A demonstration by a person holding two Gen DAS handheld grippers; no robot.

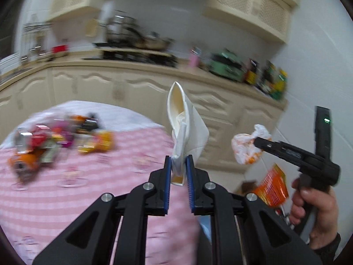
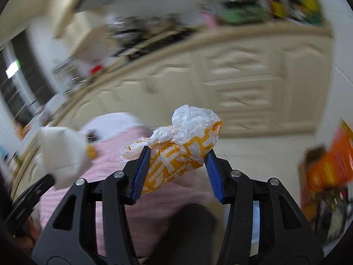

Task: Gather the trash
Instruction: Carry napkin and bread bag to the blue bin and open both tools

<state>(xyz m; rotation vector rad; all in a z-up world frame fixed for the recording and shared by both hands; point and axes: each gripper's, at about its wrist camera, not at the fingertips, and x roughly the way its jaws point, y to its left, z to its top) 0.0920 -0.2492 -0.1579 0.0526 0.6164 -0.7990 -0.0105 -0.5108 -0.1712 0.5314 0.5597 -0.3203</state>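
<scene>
My left gripper [image 1: 178,160] is shut on a crushed white paper cup [image 1: 187,121] and holds it up above the edge of the pink checked table [image 1: 88,187]. The cup also shows at the left of the right wrist view [image 2: 64,148]. My right gripper [image 2: 177,154] is shut on a crumpled white and orange plastic bag [image 2: 183,145], held in the air off the table's right side. In the left wrist view the right gripper [image 1: 257,142] holds that bag [image 1: 247,149] to the right of the cup. A pile of colourful wrappers and cans [image 1: 55,141] lies on the far left of the table.
An orange packet [image 1: 272,186] sticks out of a cardboard box [image 2: 313,159] on the floor at the right. Cream kitchen cabinets [image 1: 132,88] with a cluttered counter [image 1: 231,66] run behind the table. The views are blurred by motion.
</scene>
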